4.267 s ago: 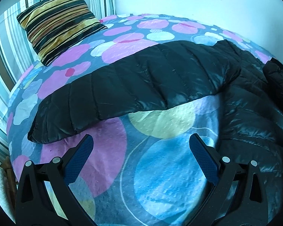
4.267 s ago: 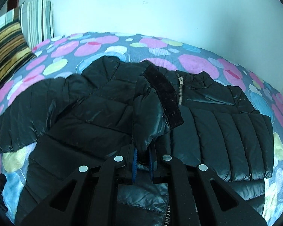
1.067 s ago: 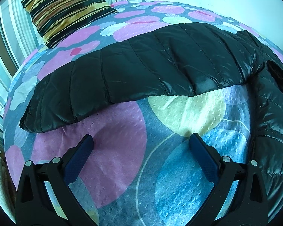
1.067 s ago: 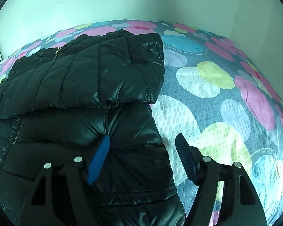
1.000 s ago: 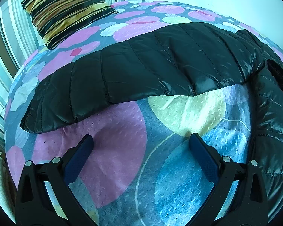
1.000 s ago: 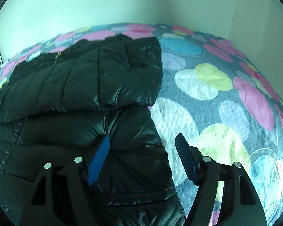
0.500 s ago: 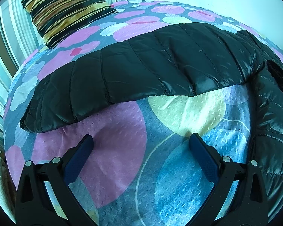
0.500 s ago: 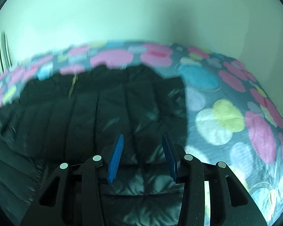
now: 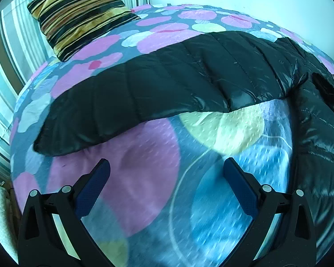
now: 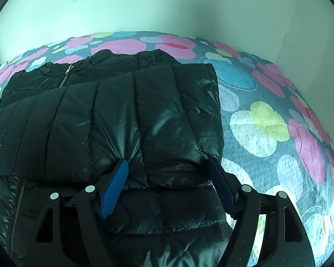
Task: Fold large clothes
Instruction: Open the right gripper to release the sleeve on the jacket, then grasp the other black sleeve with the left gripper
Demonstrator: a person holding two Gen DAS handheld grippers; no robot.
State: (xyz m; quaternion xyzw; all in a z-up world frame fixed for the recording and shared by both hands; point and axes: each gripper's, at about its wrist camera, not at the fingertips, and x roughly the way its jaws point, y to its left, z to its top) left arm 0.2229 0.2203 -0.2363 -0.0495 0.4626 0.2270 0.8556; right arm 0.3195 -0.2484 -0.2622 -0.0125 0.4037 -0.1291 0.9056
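Two grippers hung over a black puffer jacket (image 10: pixel 122 115) spread on the circle-print bedspread (image 9: pixel 144 178). At six o'clock, the left gripper (image 9: pixel 166 169) gaped wide and empty, the outstretched sleeve (image 9: pixel 167 89) toward twelve. The right gripper (image 10: pixel 168 166) was opening, its jaws straddling the folded-over sleeve (image 10: pixel 162 133) without pinching it.

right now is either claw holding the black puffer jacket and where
Nothing is held. The right claw is opening astride the folded sleeve of the shiny black quilted puffer jacket; the left claw hangs open over the bedspread.
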